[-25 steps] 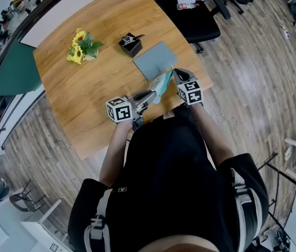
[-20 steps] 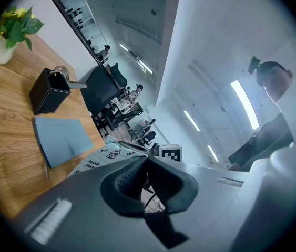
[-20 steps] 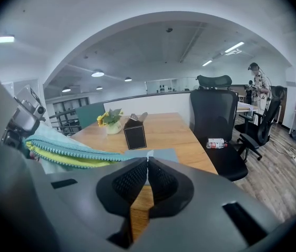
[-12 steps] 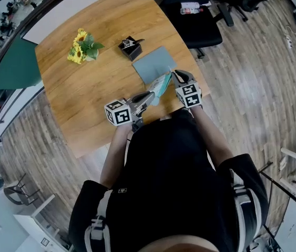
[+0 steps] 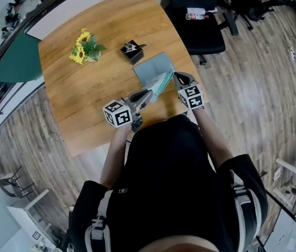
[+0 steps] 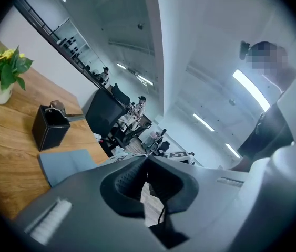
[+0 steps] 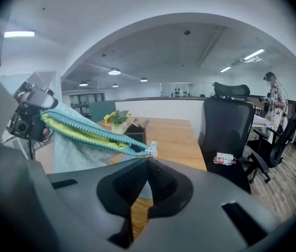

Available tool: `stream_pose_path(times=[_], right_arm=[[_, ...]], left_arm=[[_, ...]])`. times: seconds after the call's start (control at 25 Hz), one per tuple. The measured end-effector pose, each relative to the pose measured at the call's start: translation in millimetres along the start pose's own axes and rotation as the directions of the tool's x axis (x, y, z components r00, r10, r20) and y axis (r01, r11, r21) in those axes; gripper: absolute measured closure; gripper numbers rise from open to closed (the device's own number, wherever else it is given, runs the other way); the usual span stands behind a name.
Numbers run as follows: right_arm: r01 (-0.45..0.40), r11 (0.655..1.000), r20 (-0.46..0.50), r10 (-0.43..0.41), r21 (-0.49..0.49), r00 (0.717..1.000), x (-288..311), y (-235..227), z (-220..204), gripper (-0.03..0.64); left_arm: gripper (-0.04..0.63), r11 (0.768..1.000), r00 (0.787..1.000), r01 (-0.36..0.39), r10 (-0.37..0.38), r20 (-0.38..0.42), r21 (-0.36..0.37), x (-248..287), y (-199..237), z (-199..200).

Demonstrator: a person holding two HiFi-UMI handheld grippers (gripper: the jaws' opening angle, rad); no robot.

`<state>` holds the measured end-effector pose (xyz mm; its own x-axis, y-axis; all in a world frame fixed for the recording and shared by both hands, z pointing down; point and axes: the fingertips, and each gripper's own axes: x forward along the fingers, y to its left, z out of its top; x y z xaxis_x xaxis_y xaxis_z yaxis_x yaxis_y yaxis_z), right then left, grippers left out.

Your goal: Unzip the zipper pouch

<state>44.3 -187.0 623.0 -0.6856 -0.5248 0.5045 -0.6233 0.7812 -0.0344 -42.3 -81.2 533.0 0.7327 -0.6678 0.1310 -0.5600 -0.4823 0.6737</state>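
A teal zipper pouch with yellow lining hangs above the table's near edge. Its zipper gapes open along the top in the right gripper view. My left gripper is shut on the pouch's far corner, and it shows at the left of the right gripper view. In its own view the jaws meet, and the pouch is hidden behind them. My right gripper has just closed and its jaws touch. The zipper slider sits just past the tips, and nothing shows pinched between them.
On the wooden table lie a grey-blue mat, a small black box and a pot of yellow flowers. A black office chair with a bottle on its seat stands at the table's right.
The head camera has shifted a little. Both grippers and the pouch stay in nearly the same place over the table's near edge.
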Motion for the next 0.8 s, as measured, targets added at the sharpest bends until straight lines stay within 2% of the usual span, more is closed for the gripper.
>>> stream_pose_path(times=[0.36, 0.8], right_arm=[[-0.064, 0.996, 0.005, 0.065, -0.064, 0.998, 3, 0, 8, 0.614], [-0.12, 0.99, -0.001, 0.12, -0.069, 0.993, 0, -6, 5, 0.614]], left_arm=[[0.586, 0.996, 0.996, -0.088, 0.088, 0.031, 0.019, 4, 16, 12], [0.586, 0.985, 0.984, -0.172, 0.171, 0.047, 0.015, 11, 27, 15]])
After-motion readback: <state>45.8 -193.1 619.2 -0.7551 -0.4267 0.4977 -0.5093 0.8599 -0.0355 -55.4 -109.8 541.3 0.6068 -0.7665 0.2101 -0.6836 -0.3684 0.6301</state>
